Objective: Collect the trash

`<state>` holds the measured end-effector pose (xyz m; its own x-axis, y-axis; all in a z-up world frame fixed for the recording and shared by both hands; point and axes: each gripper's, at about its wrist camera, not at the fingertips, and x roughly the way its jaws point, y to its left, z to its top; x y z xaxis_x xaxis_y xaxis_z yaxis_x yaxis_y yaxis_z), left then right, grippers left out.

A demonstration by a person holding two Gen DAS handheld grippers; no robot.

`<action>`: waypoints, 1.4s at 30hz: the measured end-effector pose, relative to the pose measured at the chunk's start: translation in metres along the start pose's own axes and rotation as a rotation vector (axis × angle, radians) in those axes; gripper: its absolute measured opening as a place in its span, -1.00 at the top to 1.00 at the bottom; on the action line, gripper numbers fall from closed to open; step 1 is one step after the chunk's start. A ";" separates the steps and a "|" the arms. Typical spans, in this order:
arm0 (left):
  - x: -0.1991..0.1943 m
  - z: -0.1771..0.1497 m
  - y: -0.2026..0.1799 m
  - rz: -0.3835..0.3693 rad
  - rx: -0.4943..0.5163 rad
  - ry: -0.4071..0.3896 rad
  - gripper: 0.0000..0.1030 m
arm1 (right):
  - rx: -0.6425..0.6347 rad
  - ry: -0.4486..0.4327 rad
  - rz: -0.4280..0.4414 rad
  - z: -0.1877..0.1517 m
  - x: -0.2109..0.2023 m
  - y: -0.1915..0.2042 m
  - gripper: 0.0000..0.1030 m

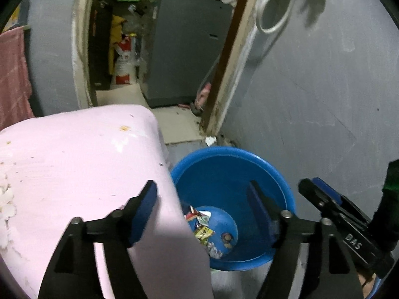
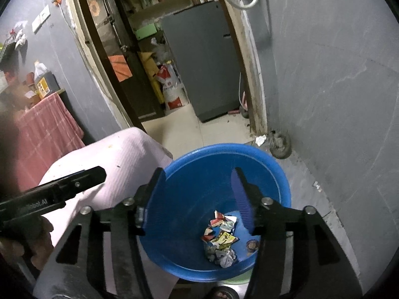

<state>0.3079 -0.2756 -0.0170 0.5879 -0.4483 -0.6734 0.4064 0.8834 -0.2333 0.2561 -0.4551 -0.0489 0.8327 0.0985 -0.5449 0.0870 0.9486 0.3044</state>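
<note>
A blue plastic bucket [image 1: 264, 172] [image 2: 271, 164] stands on the floor by the grey wall. Crumpled wrappers and paper scraps [image 1: 203, 229] [image 2: 222, 236] lie at its bottom. My left gripper [image 1: 202, 206] is open and empty, with one finger over a pink-covered table [image 1: 74, 164] and the other over the bucket. My right gripper [image 2: 198, 196] is open and empty, right above the bucket's mouth. The right gripper also shows at the right edge of the left wrist view [image 1: 344, 219]. The left gripper shows at the left of the right wrist view [image 2: 57, 194].
The pink-covered table [image 2: 119, 164] overlaps the bucket's left side. A doorway behind leads to a grey cabinet [image 2: 204, 69] and a sack [image 2: 172, 89]. A white crumpled scrap [image 2: 260, 140] lies on the floor by the door frame. A red-clothed table [image 2: 45, 129] stands at left.
</note>
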 end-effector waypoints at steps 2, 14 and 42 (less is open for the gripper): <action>-0.010 0.001 0.005 -0.001 -0.011 -0.028 -0.53 | -0.007 -0.020 -0.003 0.002 -0.010 0.005 -0.36; -0.087 -0.014 0.017 0.049 0.018 -0.213 -0.93 | -0.038 -0.128 0.004 -0.002 -0.072 0.036 -0.99; -0.227 -0.132 0.032 0.156 0.080 -0.431 -0.96 | -0.148 -0.310 0.011 -0.097 -0.197 0.101 -0.99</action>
<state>0.0951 -0.1275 0.0352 0.8766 -0.3415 -0.3391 0.3327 0.9391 -0.0857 0.0480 -0.3494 0.0129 0.9616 0.0348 -0.2723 0.0154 0.9835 0.1801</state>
